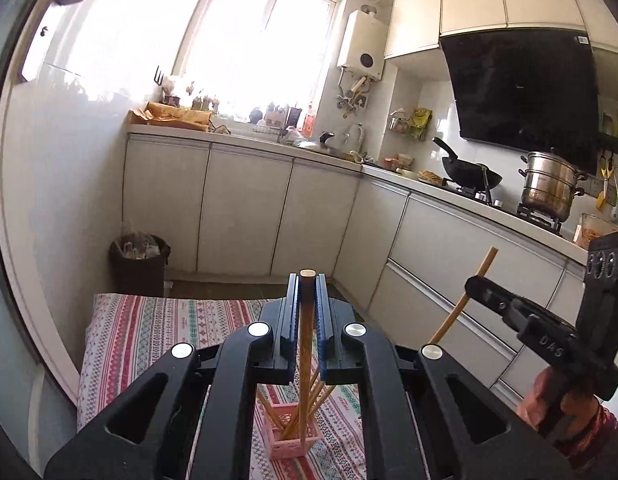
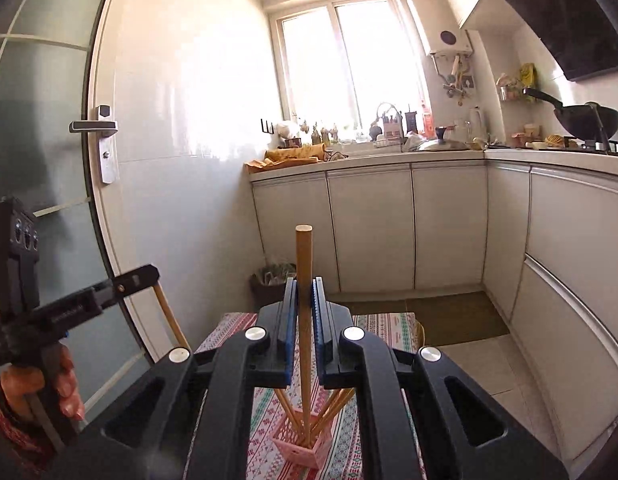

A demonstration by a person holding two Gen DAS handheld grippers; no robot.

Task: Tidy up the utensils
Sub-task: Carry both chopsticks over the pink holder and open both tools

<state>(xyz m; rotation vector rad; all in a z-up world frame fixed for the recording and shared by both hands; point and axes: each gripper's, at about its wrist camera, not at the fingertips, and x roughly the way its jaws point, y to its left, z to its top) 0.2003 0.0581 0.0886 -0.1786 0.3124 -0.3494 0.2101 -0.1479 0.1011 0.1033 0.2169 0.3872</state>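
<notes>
I have both grippers, left (image 1: 307, 280) and right (image 2: 305, 286), each clamped on an upright chopstick (image 1: 307, 344) directly above the pink holder (image 1: 293, 440), long axes vertical

A narrow kitchen, brightly lit by a large window (image 2: 351, 56) in the far wall. White base cabinets (image 1: 245, 208) run under the window and turn along the right side beneath a pale countertop (image 2: 365, 159) crowded with bottles and bags. A black range hood (image 1: 521, 88) hangs over a stove carrying a black wok (image 1: 471, 172) and a steel steamer pot (image 1: 549, 188). A white water heater (image 1: 363, 46) is mounted beside the window. A dark waste bin (image 1: 139, 264) stands in the corner. A frosted glass door (image 2: 41, 120) with a metal handle (image 2: 95, 126) is at left. The floor (image 2: 481, 364) is pale tile.
</notes>
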